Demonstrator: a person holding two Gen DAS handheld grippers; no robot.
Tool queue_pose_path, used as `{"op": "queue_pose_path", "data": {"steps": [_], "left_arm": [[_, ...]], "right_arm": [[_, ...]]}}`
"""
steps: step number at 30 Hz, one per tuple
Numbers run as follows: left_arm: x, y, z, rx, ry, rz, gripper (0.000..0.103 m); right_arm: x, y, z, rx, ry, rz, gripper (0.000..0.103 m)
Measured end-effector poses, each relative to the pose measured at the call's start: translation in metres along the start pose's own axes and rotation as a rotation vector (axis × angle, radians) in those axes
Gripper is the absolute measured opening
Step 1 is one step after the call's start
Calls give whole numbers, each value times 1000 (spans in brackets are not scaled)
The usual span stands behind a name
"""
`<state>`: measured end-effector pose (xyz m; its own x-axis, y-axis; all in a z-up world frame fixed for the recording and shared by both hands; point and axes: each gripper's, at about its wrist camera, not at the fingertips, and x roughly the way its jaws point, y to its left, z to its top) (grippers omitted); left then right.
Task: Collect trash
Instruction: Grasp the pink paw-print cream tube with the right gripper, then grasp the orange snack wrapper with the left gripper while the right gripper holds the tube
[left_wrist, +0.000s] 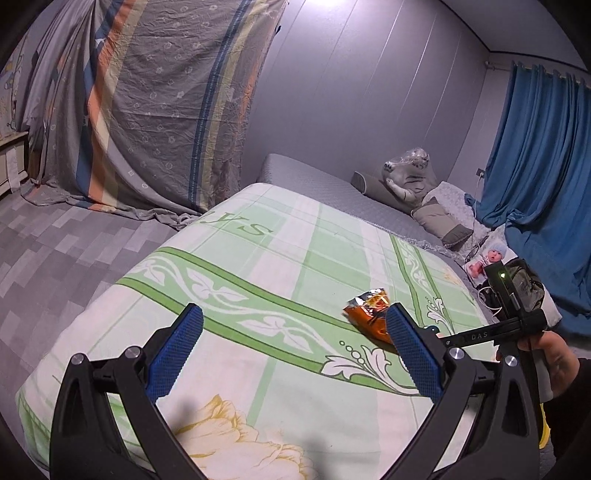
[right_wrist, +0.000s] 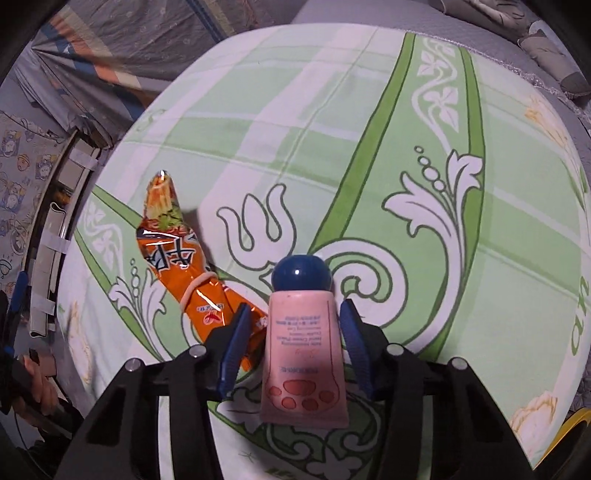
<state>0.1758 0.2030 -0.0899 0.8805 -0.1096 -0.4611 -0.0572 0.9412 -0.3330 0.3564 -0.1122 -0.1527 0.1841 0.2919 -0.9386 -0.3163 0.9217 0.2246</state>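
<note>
An orange snack wrapper with a rubber band lies on the green-and-white bedsheet. It also shows in the left wrist view, partly behind my left gripper's right finger. A pink hand-cream tube with a round blue cap lies between the fingers of my right gripper, which is open around it, with small gaps on both sides. My left gripper is wide open and empty above the sheet. The right gripper shows at the right of the left wrist view.
A grey mattress carries pillows, a wrapped plush tiger and a doll. Blue curtains hang at right. A striped hanging sheet covers the far left. Grey tiled floor lies left of the bed.
</note>
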Motion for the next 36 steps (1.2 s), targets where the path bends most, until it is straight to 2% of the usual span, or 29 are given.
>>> {"op": "queue_pose_path", "data": {"steps": [3,7,11,14,18,24,28,33,36], "left_arm": [[4,1,-1,3,14,10,95],[10,-6,-2,24,35,10,95],[27,-26,-5,80,101,-18,95],[48,-47,-9,116,165,-67,95],[83,-72,-15,133,261,-126,95],[138,-104,-17,123,380,-150,95],[170,-113,-19,65,464,-113,95],[192,-122,-16,50,473,-21,95],[206,-119,-18,13,506,-2,94]], "right_arm": [[3,-2,1,10,-11,-20,36],[-2,-4,-3,4,-37,-25,36],[-20,-7,-13,12,-96,44,36],[-40,-13,-26,39,-152,107,36],[-66,-12,-50,35,-224,178,36],[-104,-10,-84,29,-323,260,36],[-118,-9,-96,12,-362,284,36],[-123,-9,-101,5,-380,304,36],[-124,-10,-102,4,-387,316,36]]}}
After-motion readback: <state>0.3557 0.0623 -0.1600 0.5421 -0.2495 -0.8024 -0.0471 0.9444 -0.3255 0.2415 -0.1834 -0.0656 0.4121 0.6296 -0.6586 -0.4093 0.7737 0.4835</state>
